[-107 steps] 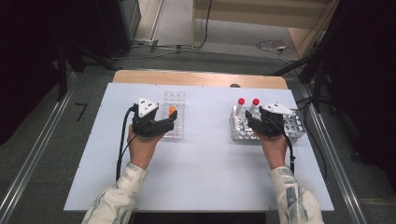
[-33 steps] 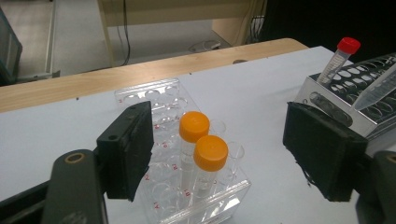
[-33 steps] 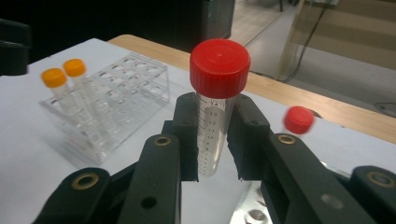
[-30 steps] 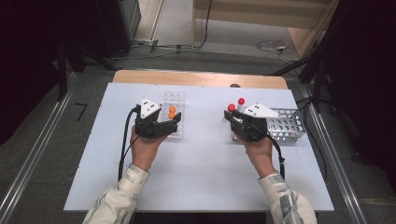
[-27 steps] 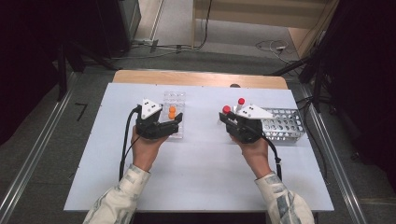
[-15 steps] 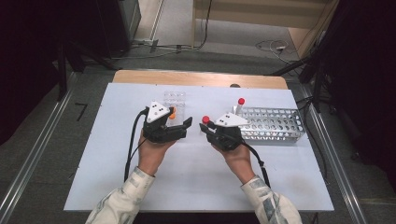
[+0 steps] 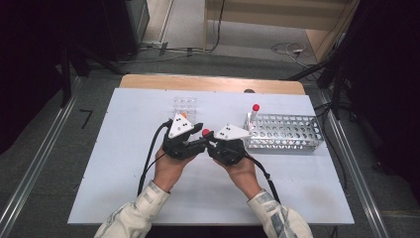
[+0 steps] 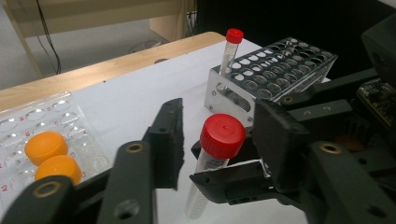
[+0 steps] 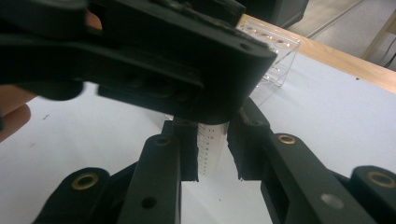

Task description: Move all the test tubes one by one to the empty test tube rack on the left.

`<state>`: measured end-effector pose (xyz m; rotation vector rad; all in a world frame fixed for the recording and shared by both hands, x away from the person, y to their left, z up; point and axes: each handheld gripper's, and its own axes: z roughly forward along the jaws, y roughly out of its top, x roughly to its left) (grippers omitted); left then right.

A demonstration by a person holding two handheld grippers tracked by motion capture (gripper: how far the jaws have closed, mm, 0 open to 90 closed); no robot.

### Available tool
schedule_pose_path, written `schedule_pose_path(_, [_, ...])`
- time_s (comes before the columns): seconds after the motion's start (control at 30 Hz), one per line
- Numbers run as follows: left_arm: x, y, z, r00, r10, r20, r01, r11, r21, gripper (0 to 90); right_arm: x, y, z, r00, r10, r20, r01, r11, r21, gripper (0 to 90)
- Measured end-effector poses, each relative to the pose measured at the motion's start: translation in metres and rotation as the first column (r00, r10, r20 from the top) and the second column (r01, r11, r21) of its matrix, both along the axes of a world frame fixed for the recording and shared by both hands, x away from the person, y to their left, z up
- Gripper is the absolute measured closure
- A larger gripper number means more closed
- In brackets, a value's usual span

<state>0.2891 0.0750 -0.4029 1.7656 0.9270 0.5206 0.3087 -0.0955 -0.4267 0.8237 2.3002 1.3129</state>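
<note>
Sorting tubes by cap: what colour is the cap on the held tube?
Red cap, clearest in the left gripper view.

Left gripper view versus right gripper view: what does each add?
Left gripper view: red cap of the held tube, two orange caps, metal rack with a second tube. Right gripper view: the tube's printed scale between the right hand-held gripper's jaws. Both: that tube, the clear tray, the white table.
</note>
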Motion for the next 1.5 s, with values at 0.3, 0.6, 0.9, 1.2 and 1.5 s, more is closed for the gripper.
schedule_pose_path(0.3, [0.000,-0.002,-0.002,0.9999,-0.017,-0.001,0.017,0.9997,0.015,66.7,0.000,-0.002,0.002,1.0000,-0.004,0.002,0.004,1.0000,0.004,71.1])
schedule_pose_path(0.6, [0.000,-0.003,-0.003,0.9999,-0.014,-0.004,0.014,0.9997,0.020,69.9,0.000,-0.002,0.001,1.0000,0.001,0.000,-0.001,1.0000,-0.002,70.8])
schedule_pose_path(0.9, [0.000,0.001,-0.001,1.0000,-0.004,-0.004,0.004,0.9999,0.010,70.0,-0.001,-0.006,0.002,0.9996,0.022,-0.016,-0.022,0.9997,0.012,54.5])
schedule_pose_path(1.2, [0.000,0.008,0.002,1.0000,0.000,-0.009,0.000,0.9998,-0.020,70.1,-0.006,-0.019,0.001,0.9991,0.035,-0.025,-0.035,0.9993,0.014,39.4])
schedule_pose_path(1.5, [-0.002,0.016,0.008,0.9997,-0.012,-0.022,0.011,0.9984,-0.055,70.0,-0.014,-0.033,0.004,0.9994,0.031,-0.013,-0.030,0.9993,0.023,31.9])
